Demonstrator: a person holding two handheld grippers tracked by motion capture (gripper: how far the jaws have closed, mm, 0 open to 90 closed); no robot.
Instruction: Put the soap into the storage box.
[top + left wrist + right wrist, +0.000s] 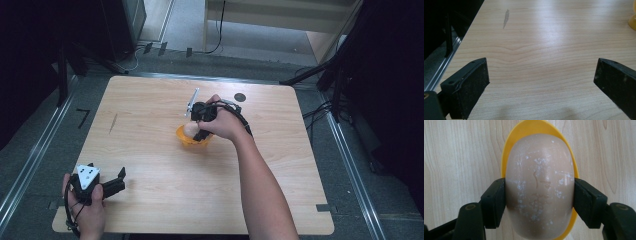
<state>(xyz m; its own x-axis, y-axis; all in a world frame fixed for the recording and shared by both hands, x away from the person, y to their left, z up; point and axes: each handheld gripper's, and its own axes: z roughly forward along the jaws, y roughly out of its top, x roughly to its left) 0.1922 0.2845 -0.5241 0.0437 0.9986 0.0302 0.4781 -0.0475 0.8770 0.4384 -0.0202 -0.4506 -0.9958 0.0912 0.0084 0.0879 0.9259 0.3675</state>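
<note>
A beige egg (pixel 540 192) with white flecks is clamped between the black jaws of my right gripper (pixel 539 197), which is shut on it. Right beneath the egg lies a yellow bowl (pixel 509 152). From the high view, that right gripper (pixel 198 131) points down over the yellow bowl (pixel 187 140) near the table's middle, and the egg (pixel 190 129) peeks out beside the hand. My left gripper (pixel 116 181) rests at the table's near left corner, open, with bare wood between its jaws; in its own view the left gripper (pixel 541 80) has its pads (pixel 475 82) wide apart.
The wooden table (pixel 150 150) has a small dark disc (pixel 240 97) near its far edge and a grey streak (pixel 113 123) on its left part. A metal rail (pixel 30 160) runs along the floor to the left. Dark stands and cables surround the table.
</note>
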